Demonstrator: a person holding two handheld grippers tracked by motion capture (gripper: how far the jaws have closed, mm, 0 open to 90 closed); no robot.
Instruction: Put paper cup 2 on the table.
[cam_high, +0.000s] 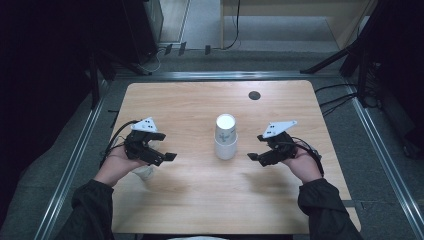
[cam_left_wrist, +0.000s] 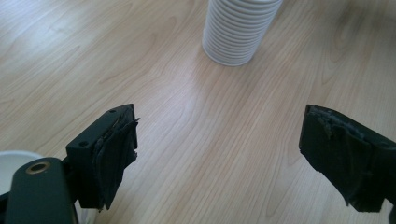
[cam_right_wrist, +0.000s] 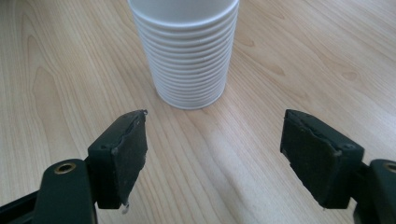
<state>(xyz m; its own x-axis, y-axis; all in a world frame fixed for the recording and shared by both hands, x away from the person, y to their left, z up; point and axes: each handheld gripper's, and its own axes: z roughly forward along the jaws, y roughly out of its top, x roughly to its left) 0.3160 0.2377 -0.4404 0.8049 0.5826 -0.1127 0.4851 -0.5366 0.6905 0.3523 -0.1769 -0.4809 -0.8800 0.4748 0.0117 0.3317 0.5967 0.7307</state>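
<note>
Stack of white ribbed cups stands upright near the middle of the bench, serving as the work's target. Left hand-held gripper and right hand-held gripper flank the stack, jaws spread wide and empty, aimed at it, likely to grasp it from both sides.

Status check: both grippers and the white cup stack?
Left gripper open, empty. Right gripper open, empty. White ribbed paper cup stack upright between them, untouched. Nothing blocking on the wooden table.
</note>
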